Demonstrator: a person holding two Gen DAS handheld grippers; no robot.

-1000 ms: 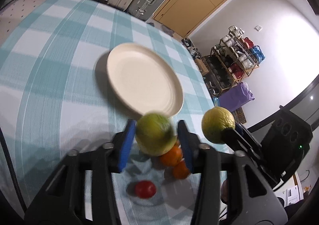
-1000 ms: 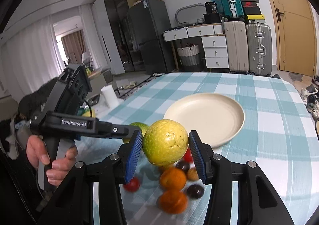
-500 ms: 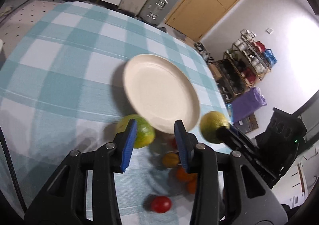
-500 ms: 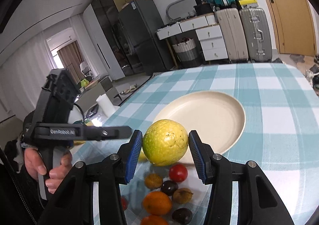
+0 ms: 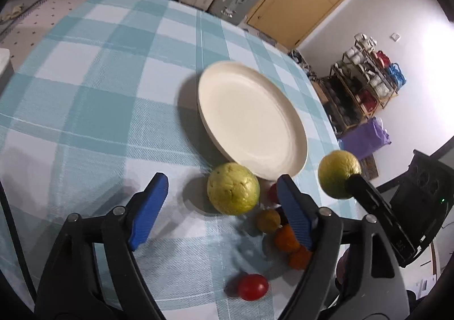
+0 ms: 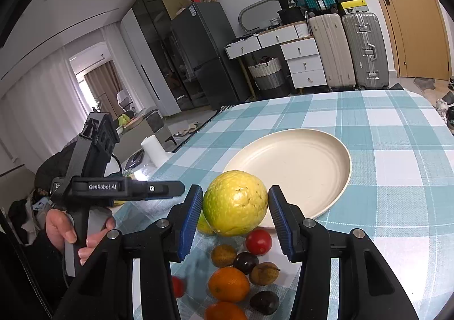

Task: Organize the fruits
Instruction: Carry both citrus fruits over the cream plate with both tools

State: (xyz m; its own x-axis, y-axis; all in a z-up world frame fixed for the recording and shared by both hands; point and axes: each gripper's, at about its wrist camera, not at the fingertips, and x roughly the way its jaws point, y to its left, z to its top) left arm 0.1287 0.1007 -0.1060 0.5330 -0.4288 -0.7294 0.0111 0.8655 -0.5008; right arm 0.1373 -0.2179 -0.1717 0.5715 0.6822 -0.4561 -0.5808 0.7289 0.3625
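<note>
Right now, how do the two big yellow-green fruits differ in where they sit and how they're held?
The fruit in the right gripper is clamped between the blue pads, lifted above the small fruit pile; the other big fruit lies loose on the checked tablecloth beside the plate, with the left gripper open around it. Both are round, bumpy and yellow-green, and neither is on the plate.

Two guavas (image 5: 233,189), two oranges (image 6: 228,283), one plate (image 5: 301,132).

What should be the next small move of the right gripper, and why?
Probably carry the yellow-green fruit forward over the plate and lower it there. The right gripper grips it above the small fruits, and the plate just ahead holds nothing.
</note>
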